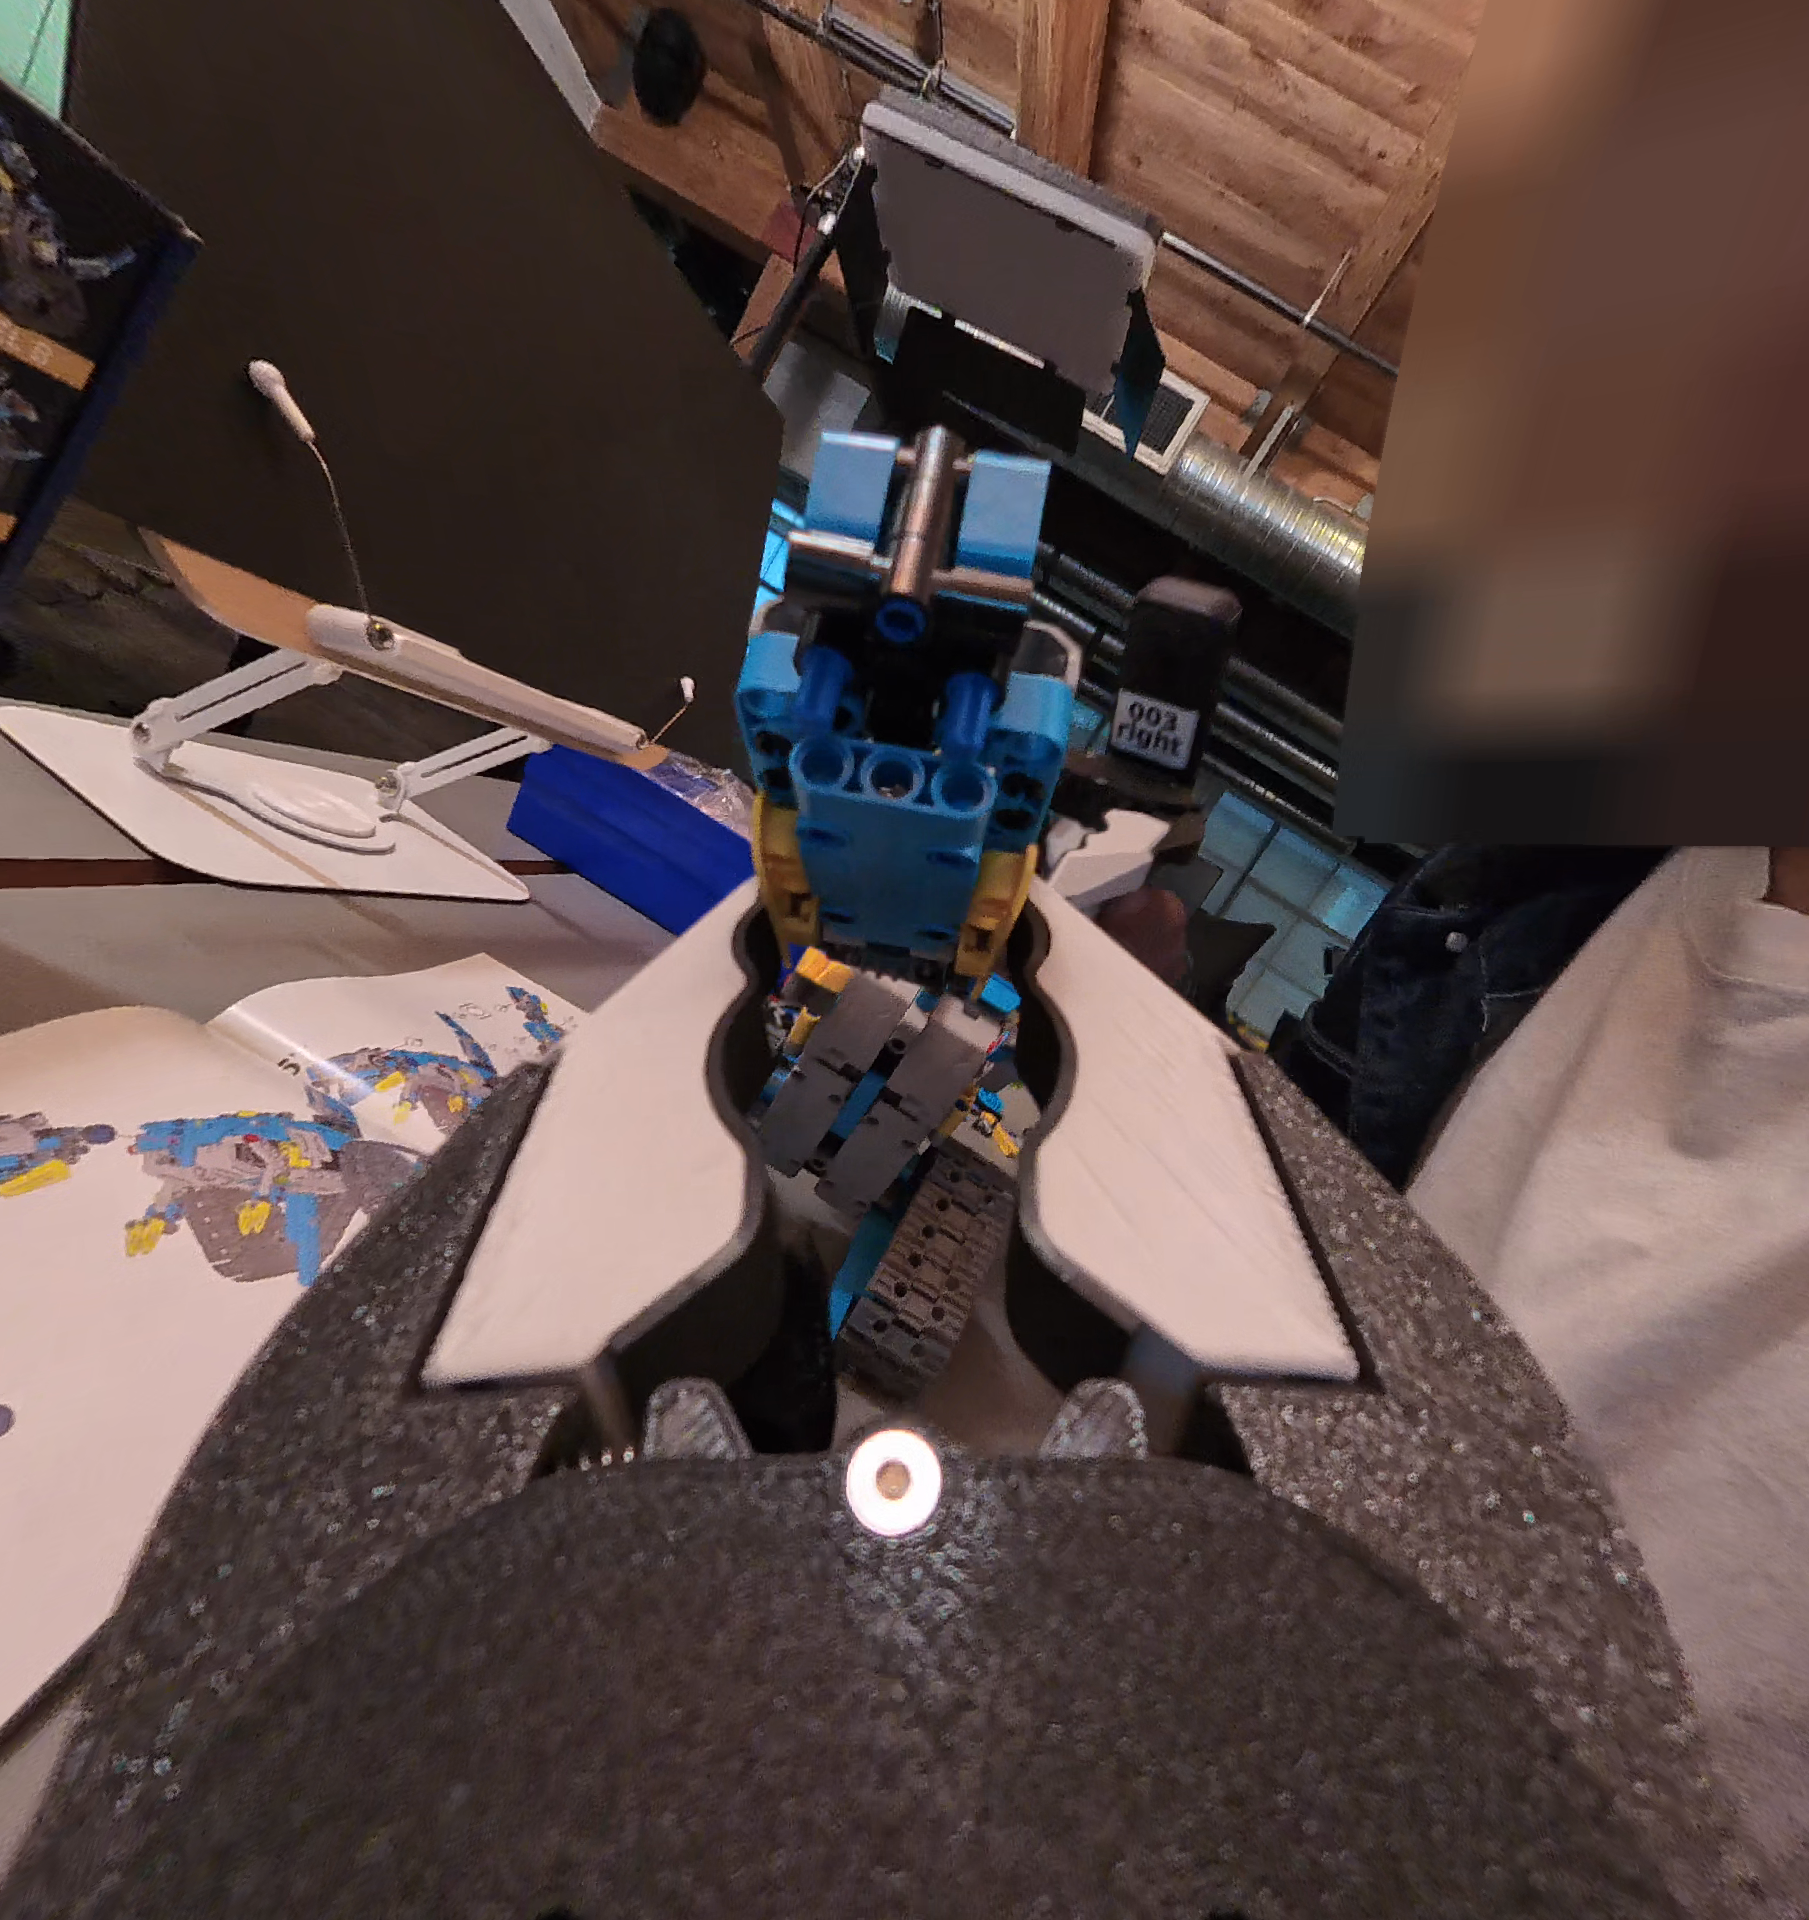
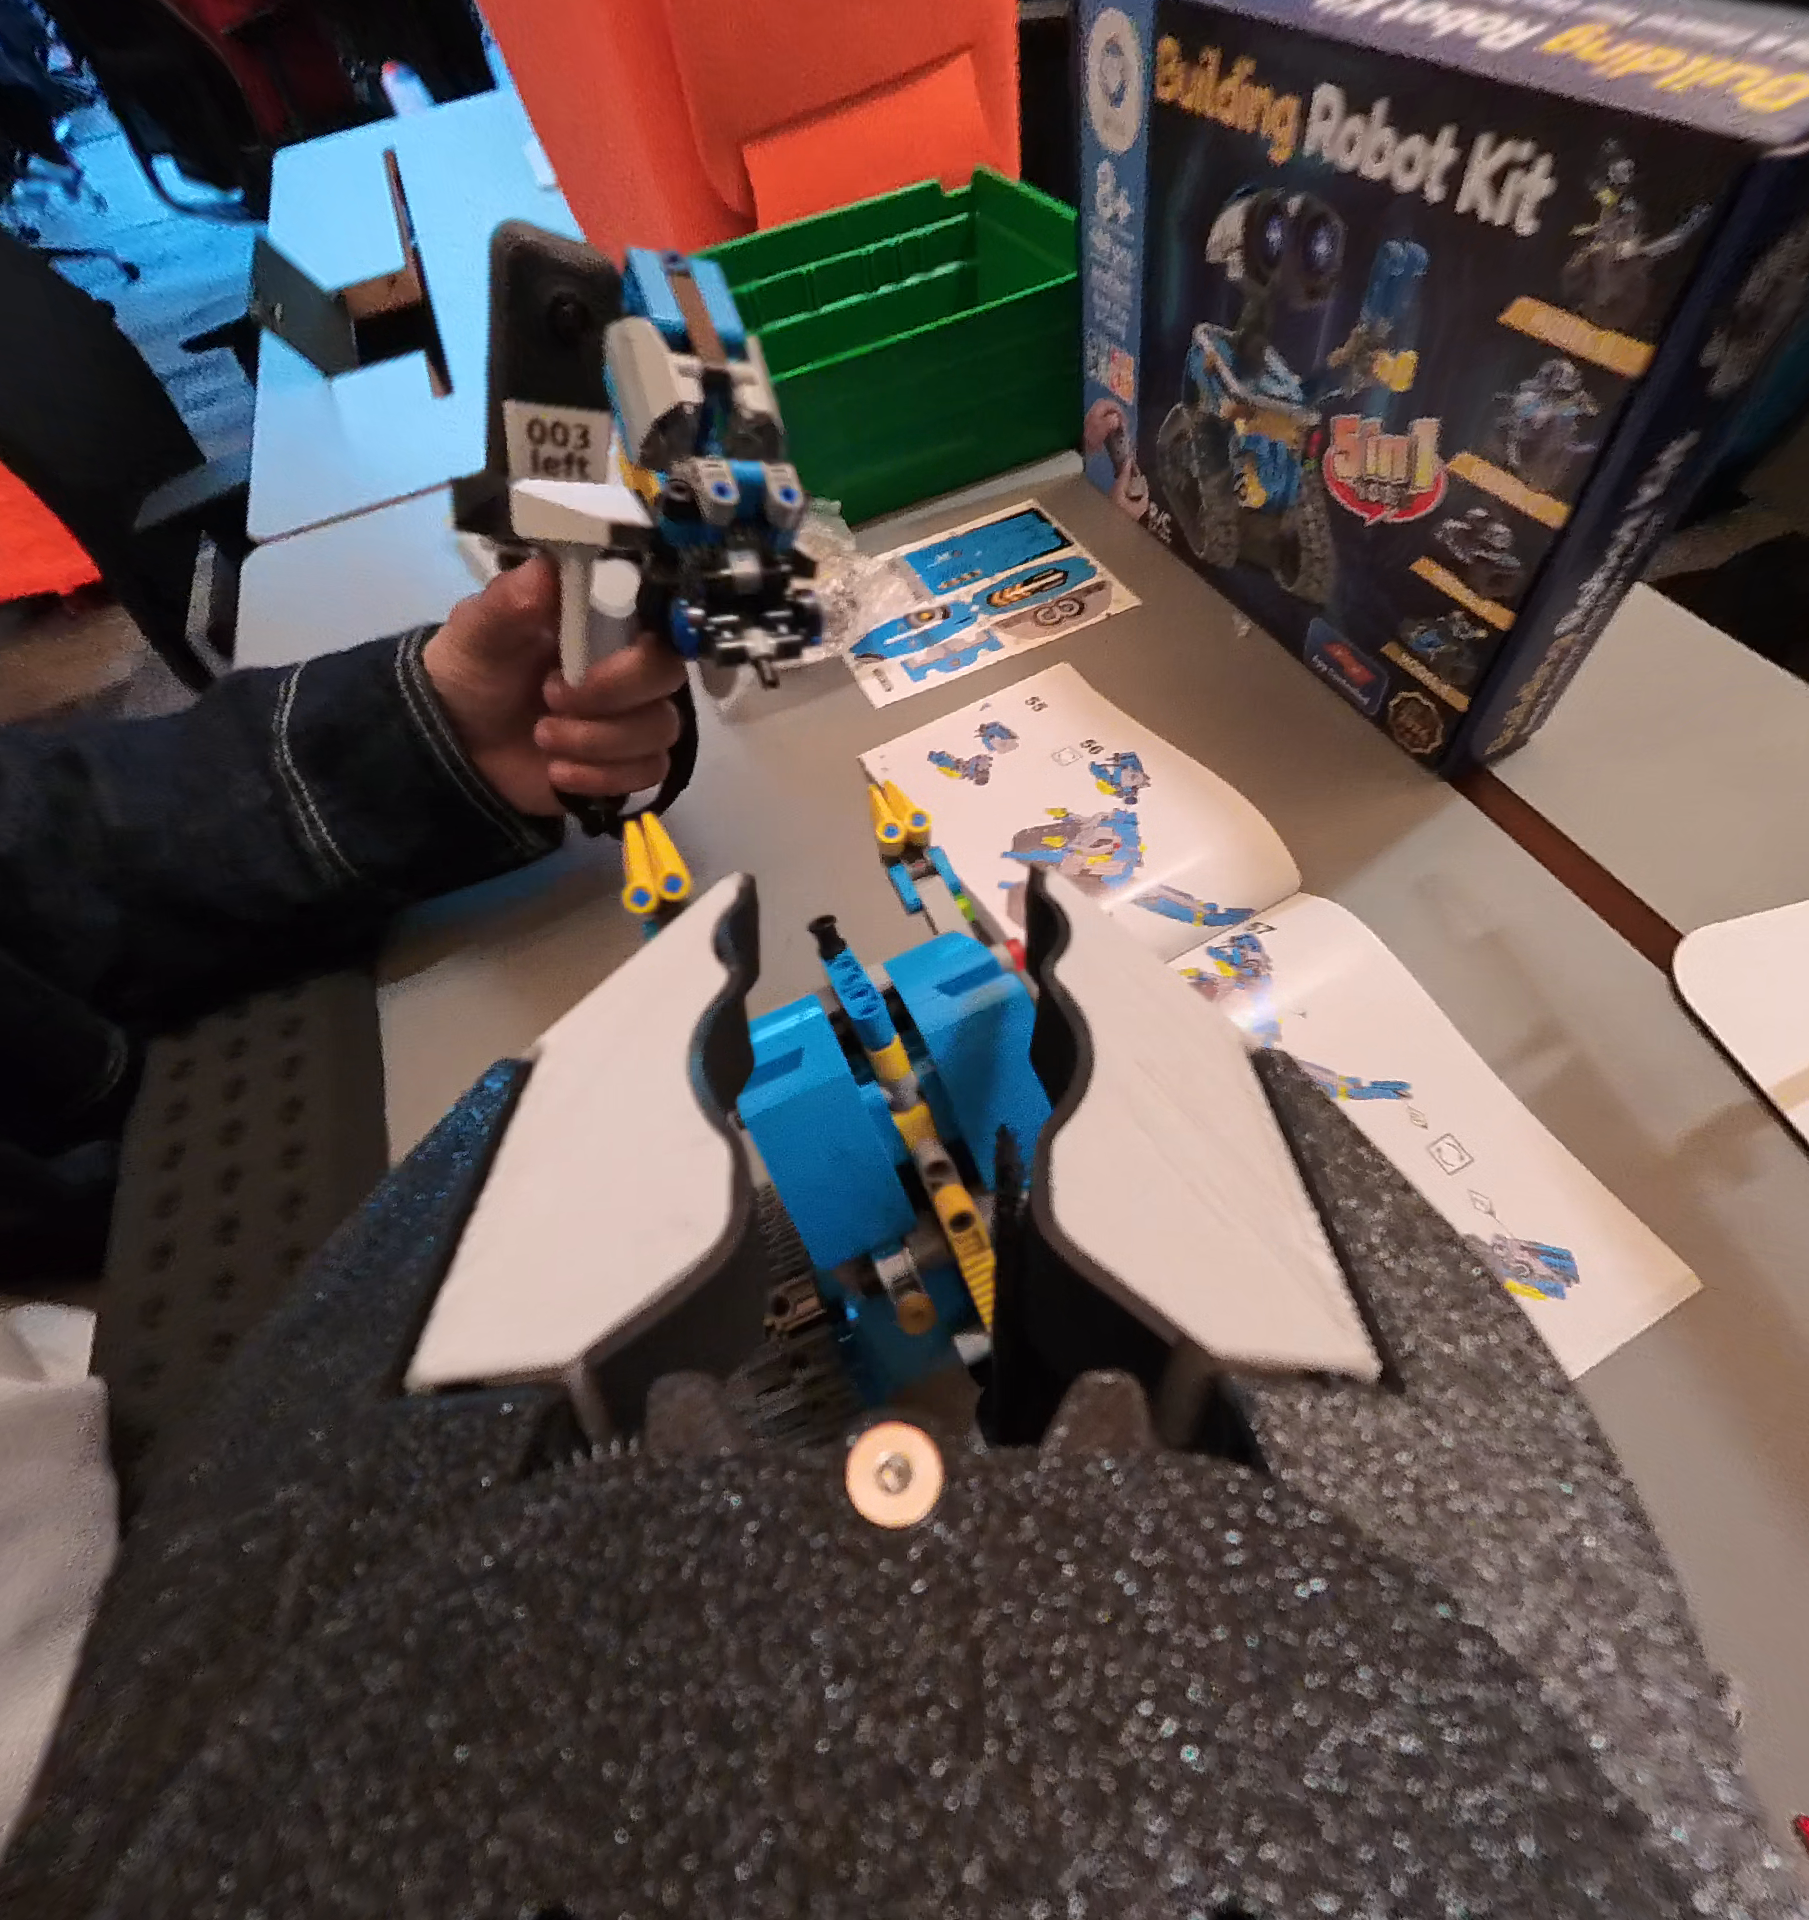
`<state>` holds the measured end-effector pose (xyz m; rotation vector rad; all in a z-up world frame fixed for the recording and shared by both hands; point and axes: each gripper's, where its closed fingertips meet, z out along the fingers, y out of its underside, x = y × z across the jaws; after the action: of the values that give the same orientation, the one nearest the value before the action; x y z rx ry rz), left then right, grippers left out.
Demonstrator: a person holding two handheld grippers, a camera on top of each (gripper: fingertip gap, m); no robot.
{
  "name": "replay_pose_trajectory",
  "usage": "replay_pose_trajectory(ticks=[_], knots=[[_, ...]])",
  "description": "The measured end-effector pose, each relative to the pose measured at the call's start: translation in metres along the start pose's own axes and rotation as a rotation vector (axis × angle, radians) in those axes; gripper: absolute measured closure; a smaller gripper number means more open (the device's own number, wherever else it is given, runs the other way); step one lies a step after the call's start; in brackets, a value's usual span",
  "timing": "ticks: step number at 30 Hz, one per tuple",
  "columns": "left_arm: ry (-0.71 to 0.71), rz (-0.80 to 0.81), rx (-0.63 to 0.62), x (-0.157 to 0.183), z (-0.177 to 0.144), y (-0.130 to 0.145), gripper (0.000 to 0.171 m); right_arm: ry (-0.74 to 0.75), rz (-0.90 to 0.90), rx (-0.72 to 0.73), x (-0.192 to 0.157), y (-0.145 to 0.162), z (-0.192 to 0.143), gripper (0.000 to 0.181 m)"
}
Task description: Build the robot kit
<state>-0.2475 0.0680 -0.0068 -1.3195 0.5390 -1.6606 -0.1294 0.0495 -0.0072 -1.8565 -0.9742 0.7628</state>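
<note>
In the left wrist view the left claw is closed around a blue, grey and yellow brick-built robot assembly at frame centre, whose lower tracked part is hidden between the white fingers. In the right wrist view the right claw grips a blue block module with yellow and grey pins at centre, its underside out of sight. Above the grey bench, an open instruction booklet is partly covered, and the dark kit box is cut off at upper right.
</note>
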Motion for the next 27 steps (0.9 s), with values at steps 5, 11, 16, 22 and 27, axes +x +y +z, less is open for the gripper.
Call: replay_pose_trajectory(ticks=[5,11,16,22,27], knots=[[-0.036,0.036,-0.048,-0.002,0.010,0.008,0.128,-0.022,-0.060,-0.038,-0.001,0.007,-0.004,0.132],[-0.019,0.119,-0.121,0.018,0.045,0.005,0.128,-0.044,-0.126,-0.079,-0.011,0.020,-0.009,0.123],[0.053,0.145,-0.219,0.029,0.077,0.022,0.128,-0.075,-0.138,-0.094,-0.014,0.028,-0.001,0.100],[0.051,0.216,-0.383,0.023,0.089,0.045,0.128,-0.011,-0.210,-0.106,-0.003,0.028,0.001,0.103],[0.059,0.243,-0.423,0.026,0.090,0.048,0.128,-0.046,-0.170,-0.138,0.000,0.035,0.004,0.107]])
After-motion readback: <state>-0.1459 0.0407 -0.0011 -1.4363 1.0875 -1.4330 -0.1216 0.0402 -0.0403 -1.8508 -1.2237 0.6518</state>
